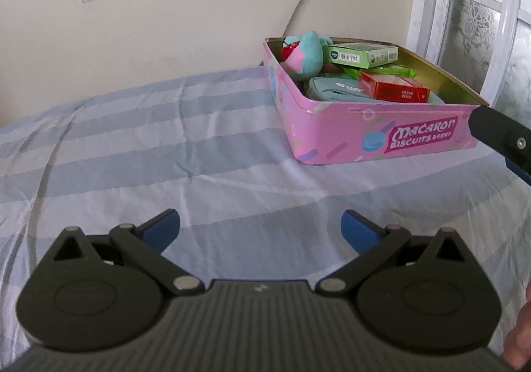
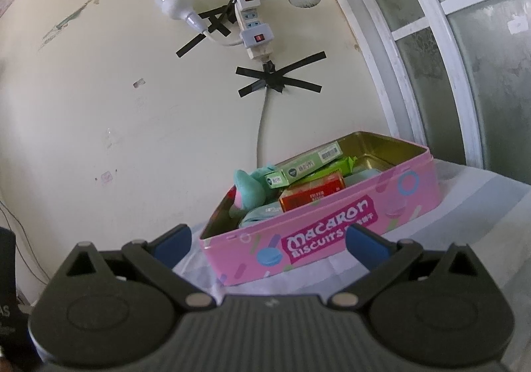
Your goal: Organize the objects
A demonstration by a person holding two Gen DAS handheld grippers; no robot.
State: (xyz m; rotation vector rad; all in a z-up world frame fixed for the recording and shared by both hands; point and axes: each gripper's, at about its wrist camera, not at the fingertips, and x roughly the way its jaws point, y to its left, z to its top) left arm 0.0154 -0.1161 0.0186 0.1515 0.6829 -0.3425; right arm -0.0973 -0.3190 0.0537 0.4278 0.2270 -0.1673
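On a striped bedsheet (image 1: 199, 156), the pink tin (image 1: 381, 136) at 1 o'clock sits packed; both grippers (image 1: 260, 227) (image 2: 268, 239) gape wide, empty. Sorting looks finished; withdrawal likely follows.

Pink tin (image 1: 381, 136) lettered "Macaron Biscuits", lid off, gold inside, flat on the striped bedsheet at 2 o'clock in the left wrist view. Packed inside: teal and pink plush toy (image 1: 303, 54) at the far left corner, green box (image 1: 360, 54) lying tilted across the top, red box (image 1: 393, 89) at the near side, pale blue pouch (image 1: 335, 89) underneath, beside the red box.
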